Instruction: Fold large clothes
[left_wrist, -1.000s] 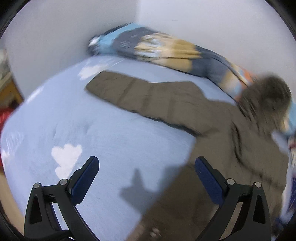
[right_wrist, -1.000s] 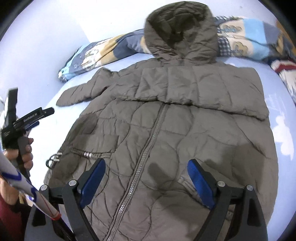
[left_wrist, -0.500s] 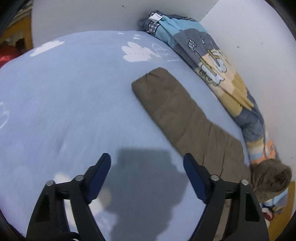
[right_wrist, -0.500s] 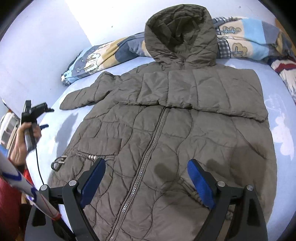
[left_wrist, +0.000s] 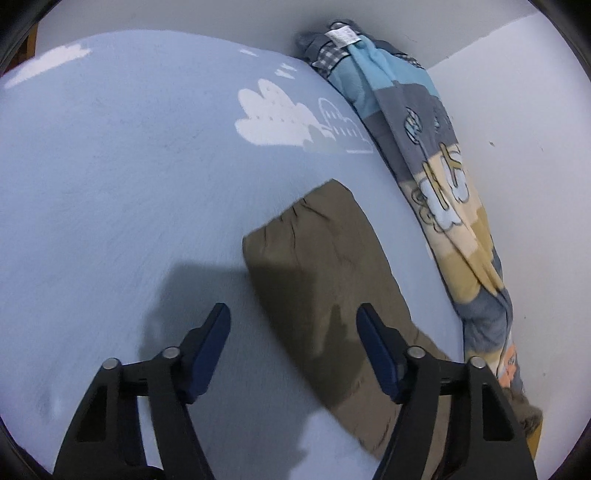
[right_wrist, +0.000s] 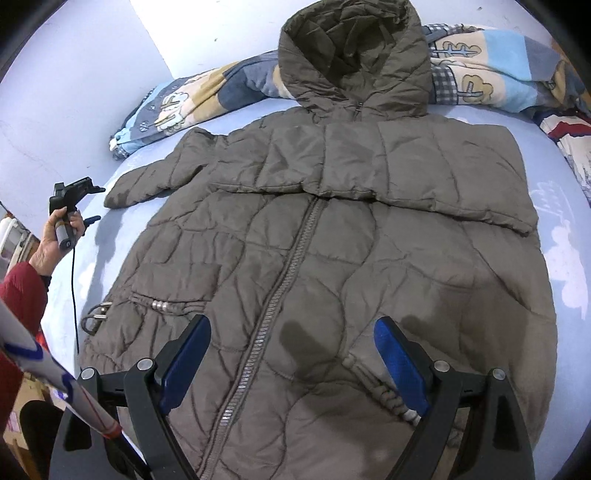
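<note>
- One olive-brown quilted coat (right_wrist: 317, 266) lies flat, front up, on the bed (right_wrist: 565, 206), zipped down its middle, with its one hood (right_wrist: 354, 55) at the far end resting against the patterned blanket (right_wrist: 491, 85).
- One sleeve (right_wrist: 155, 181) reaches out to the left; the other sleeve (right_wrist: 413, 181) lies folded across the chest.
- Two grippers show. The right gripper (right_wrist: 291, 365) hangs over the coat's near hem, its two blue-padded fingers (right_wrist: 400, 365) spread wide and holding nothing.
- The left gripper (left_wrist: 293, 339) hovers at the cuff end of the outstretched sleeve, its two fingers (left_wrist: 210, 347) well apart, one over bare sheet and one over the sleeve fabric, gripping nothing.
- In the right wrist view, one hand (right_wrist: 59, 240) in a red cuff holds that left gripper at the bed's left edge.
- White cloud prints, at least two, dot the blue sheet (left_wrist: 110, 166).
</note>
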